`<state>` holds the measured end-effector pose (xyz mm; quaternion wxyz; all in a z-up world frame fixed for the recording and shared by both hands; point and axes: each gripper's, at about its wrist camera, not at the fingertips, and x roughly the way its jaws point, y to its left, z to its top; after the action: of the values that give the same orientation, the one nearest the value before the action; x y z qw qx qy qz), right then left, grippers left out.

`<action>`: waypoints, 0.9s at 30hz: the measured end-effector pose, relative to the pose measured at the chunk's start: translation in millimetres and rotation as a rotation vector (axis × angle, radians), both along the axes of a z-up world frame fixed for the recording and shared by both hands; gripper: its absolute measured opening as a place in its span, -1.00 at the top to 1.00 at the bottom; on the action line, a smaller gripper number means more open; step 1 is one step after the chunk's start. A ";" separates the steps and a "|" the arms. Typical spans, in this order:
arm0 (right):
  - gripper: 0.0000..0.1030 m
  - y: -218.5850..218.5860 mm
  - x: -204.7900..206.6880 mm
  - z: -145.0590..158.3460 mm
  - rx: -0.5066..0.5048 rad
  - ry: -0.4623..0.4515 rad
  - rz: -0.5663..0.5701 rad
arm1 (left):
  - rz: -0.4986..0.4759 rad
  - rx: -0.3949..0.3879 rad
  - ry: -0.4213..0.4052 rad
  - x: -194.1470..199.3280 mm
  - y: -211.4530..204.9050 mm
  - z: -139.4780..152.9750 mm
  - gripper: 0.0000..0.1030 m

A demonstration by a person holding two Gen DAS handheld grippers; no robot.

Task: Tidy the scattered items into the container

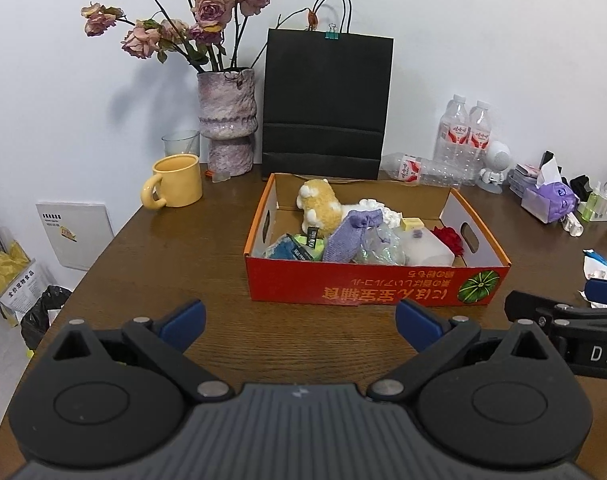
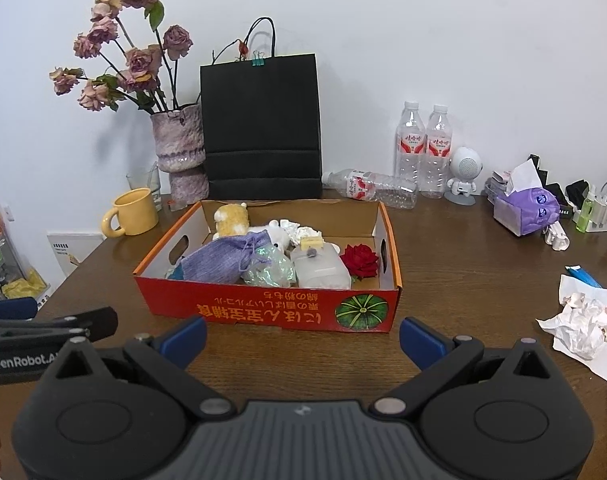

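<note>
A red cardboard box (image 1: 355,286) (image 2: 263,312) stands on the brown table. In it lie a yellow plush toy (image 1: 317,204) (image 2: 229,216), a purple drawstring pouch (image 1: 349,236) (image 2: 223,260), an iridescent bag (image 2: 269,268), a white packet (image 2: 321,268) and a red rose (image 1: 449,238) (image 2: 359,260). My left gripper (image 1: 299,326) is open and empty, just in front of the box. My right gripper (image 2: 303,338) is open and empty, also in front of the box. The right gripper shows at the right edge of the left wrist view (image 1: 563,314).
Behind the box stand a black paper bag (image 1: 325,104) (image 2: 261,128), a vase of dried roses (image 1: 227,120), a yellow mug (image 1: 175,186) (image 2: 131,212) and water bottles (image 2: 423,148). Crumpled paper (image 2: 583,324) and a tissue pack (image 2: 527,208) lie right.
</note>
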<state>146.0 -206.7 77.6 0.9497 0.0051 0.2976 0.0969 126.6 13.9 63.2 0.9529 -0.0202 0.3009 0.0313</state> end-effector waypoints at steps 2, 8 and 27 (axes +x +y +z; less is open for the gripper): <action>-1.00 -0.4 0.7 -0.2 0.000 0.001 0.001 | -0.002 0.000 0.000 -0.3 -0.6 -0.2 -1.00; -1.00 -0.2 1.1 -1.0 0.000 0.003 0.000 | -0.002 -0.001 0.003 -0.1 -0.7 -1.2 -1.00; -1.00 0.0 1.5 -2.5 -0.001 0.006 0.000 | -0.001 0.002 0.008 0.6 -0.4 -4.7 -1.00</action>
<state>147.4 -206.8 75.1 0.9489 0.0051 0.3004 0.0967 127.2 13.5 58.5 0.9518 -0.0192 0.3046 0.0313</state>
